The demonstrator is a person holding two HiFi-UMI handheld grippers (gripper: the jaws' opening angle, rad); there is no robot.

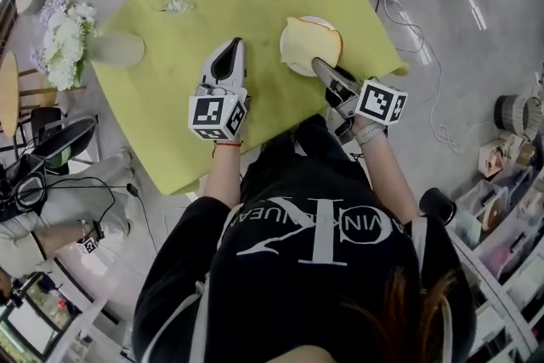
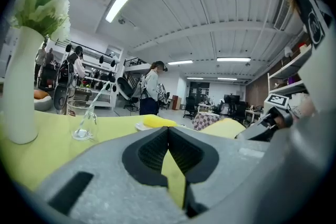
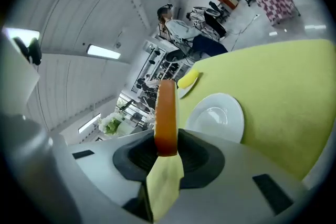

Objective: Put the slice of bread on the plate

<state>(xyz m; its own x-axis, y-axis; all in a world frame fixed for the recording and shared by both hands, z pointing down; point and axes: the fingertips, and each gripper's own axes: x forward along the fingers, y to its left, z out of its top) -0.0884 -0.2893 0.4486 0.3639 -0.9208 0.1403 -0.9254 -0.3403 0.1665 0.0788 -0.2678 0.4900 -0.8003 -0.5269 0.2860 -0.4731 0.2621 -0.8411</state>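
Lime-green cloth covers the bench point(image 1: 170, 123). At its near right, the right hand-held gripper point(image 1: 320, 64) is clamped on the brown-crusted edge of the pale slice of bread point(image 1: 311, 41). The slice hangs flat just above the round white plate point(image 3: 215, 119), long axis pointing away. The left hand-held gripper point(image 1: 231, 48), jaws together and empty, sits farther left.

Slice of bread point(image 3: 166, 113): pale crumb, orange-brown crust, pinched at one edge between jaws of right gripper point(image 3: 167, 148), hanging over plate, covering most of it from head view. Plate point(image 3: 218, 117): small, round, white, flat on yellow-green cloth point(image 1: 170, 98).
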